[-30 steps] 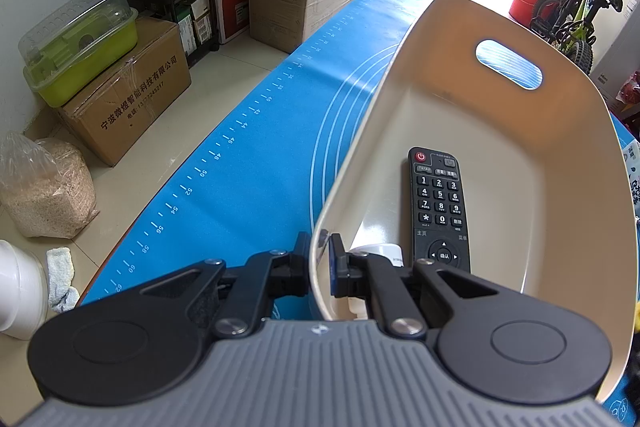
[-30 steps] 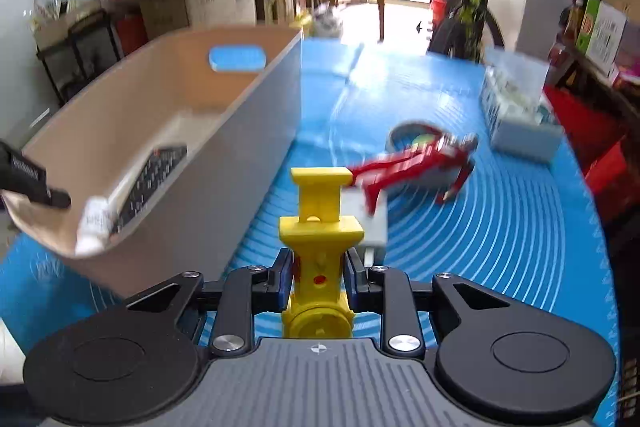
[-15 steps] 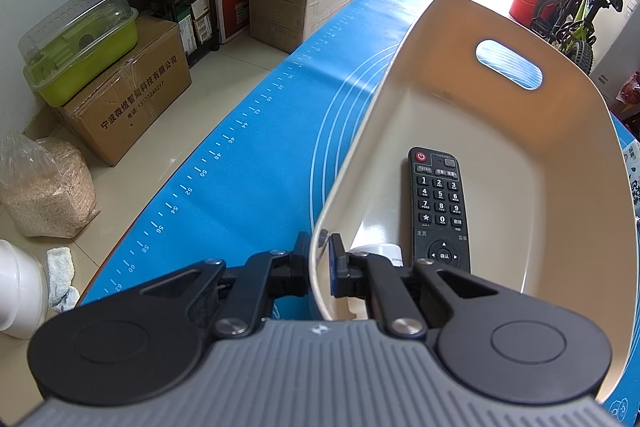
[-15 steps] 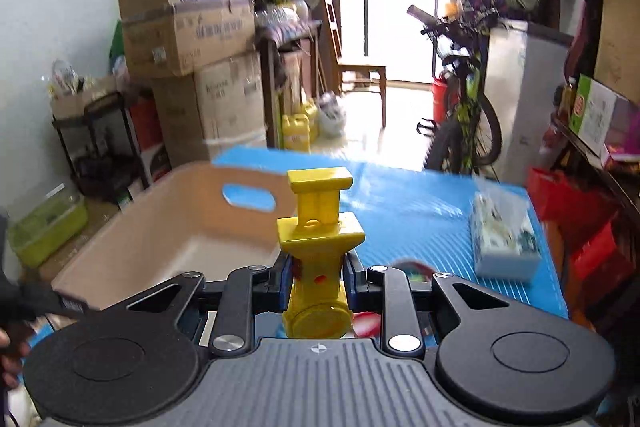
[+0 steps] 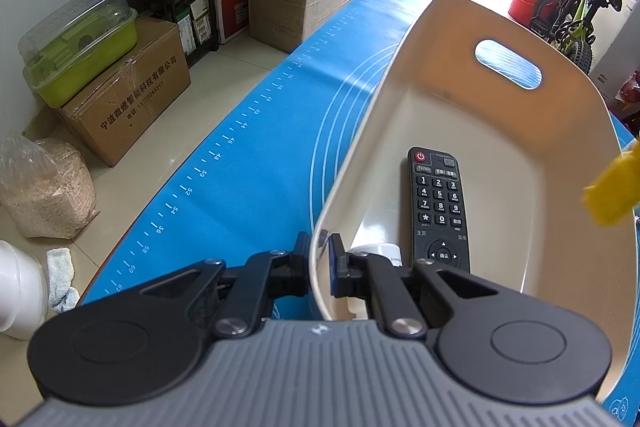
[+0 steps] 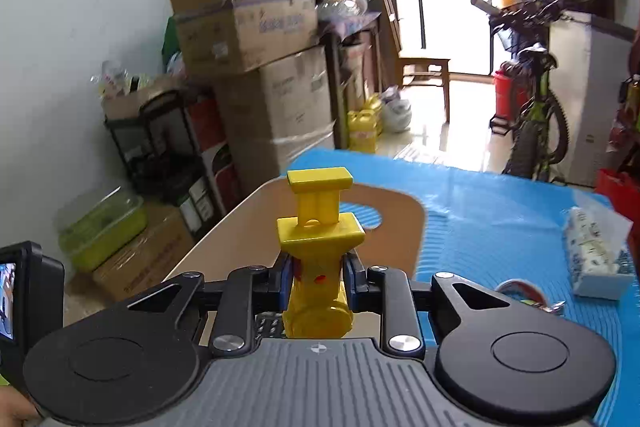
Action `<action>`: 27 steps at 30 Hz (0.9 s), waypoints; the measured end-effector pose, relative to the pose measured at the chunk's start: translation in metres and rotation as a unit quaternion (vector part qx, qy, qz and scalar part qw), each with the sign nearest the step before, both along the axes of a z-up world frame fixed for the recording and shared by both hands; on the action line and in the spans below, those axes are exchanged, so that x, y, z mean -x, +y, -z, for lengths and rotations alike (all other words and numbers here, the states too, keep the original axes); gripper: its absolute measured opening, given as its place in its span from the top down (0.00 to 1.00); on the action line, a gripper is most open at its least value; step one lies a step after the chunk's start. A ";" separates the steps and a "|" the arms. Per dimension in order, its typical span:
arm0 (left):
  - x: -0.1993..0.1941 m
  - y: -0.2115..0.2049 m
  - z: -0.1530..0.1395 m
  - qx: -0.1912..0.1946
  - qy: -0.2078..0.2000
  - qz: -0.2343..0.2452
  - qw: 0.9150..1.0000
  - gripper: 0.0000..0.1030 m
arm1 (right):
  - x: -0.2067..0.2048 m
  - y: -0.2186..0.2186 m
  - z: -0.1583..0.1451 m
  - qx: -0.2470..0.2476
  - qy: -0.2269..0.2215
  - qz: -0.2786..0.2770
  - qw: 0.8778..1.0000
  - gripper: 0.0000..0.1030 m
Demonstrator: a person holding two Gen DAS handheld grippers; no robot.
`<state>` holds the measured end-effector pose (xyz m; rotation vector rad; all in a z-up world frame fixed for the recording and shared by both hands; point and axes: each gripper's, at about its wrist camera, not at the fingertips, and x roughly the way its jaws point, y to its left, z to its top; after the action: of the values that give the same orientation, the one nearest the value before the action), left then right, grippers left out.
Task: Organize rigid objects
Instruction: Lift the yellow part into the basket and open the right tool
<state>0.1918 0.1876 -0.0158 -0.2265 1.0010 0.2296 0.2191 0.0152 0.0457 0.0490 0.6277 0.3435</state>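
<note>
Pinched upright in right gripper (image 6: 316,277): yellow plastic toy (image 6: 318,251), T-shaped top, above cream bin (image 5: 500,131). Inside bin: black remote (image 5: 438,211), white tube (image 5: 376,251). Left gripper (image 5: 320,259) clamped on bin's near rim.

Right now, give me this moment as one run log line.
left claw: shut on bin rim | right claw: shut on yellow toy, above bin | in bin: remote control
</note>
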 end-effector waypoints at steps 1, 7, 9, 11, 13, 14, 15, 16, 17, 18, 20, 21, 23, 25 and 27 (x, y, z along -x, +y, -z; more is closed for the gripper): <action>0.000 0.000 0.000 0.000 0.000 0.000 1.000 0.89 | -0.002 0.004 0.005 0.003 0.006 -0.001 1.000 0.66; -0.001 -0.002 0.000 -0.004 0.001 0.000 1.000 0.89 | -0.016 0.024 0.044 0.026 0.062 -0.020 0.998 0.66; -0.001 -0.003 -0.001 -0.004 0.001 0.000 1.000 0.89 | -0.018 0.029 0.056 0.023 0.087 -0.032 0.995 0.66; -0.001 -0.003 -0.001 -0.004 0.001 0.000 1.000 0.89 | -0.021 0.033 0.065 0.028 0.109 -0.036 0.993 0.66; -0.001 -0.003 -0.001 -0.005 0.001 0.000 1.000 0.89 | -0.024 0.038 0.070 0.038 0.124 -0.041 0.991 0.66; -0.001 -0.003 -0.001 -0.004 0.001 -0.001 1.000 0.89 | -0.025 0.040 0.073 0.043 0.132 -0.043 0.989 0.66; -0.001 -0.003 -0.001 -0.004 0.001 -0.001 1.000 0.89 | -0.025 0.042 0.075 0.045 0.141 -0.049 0.988 0.65; -0.002 -0.003 -0.001 -0.004 0.001 -0.001 1.000 0.89 | -0.024 0.043 0.074 0.045 0.145 -0.057 0.987 0.58; -0.002 -0.003 -0.001 -0.004 0.001 -0.001 1.000 0.89 | -0.023 0.043 0.074 0.038 0.146 -0.063 0.987 0.56; -0.001 -0.003 -0.001 -0.003 0.001 -0.001 1.000 0.89 | -0.022 0.041 0.073 0.032 0.146 -0.067 0.987 0.47; -0.002 -0.004 -0.001 -0.003 0.001 -0.001 1.000 0.89 | -0.017 0.040 0.067 0.023 0.136 -0.075 0.988 0.35; -0.002 -0.003 -0.001 -0.003 0.001 -0.002 1.000 0.89 | -0.016 0.041 0.064 0.022 0.131 -0.077 0.988 0.33; -0.002 -0.002 -0.001 0.002 0.001 -0.003 1.000 0.89 | -0.013 0.039 0.056 0.024 0.123 -0.072 0.989 0.31; -0.002 -0.001 -0.002 0.007 0.000 -0.006 1.000 0.89 | -0.010 0.035 0.049 0.020 0.117 -0.063 0.991 0.26; -0.002 -0.001 -0.002 0.005 0.000 -0.005 1.000 0.89 | -0.009 0.028 0.041 0.014 0.104 -0.044 0.993 0.12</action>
<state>0.1943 0.1862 -0.0140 -0.2403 1.0014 0.2335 0.2280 0.0430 0.0047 0.0297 0.8437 0.4181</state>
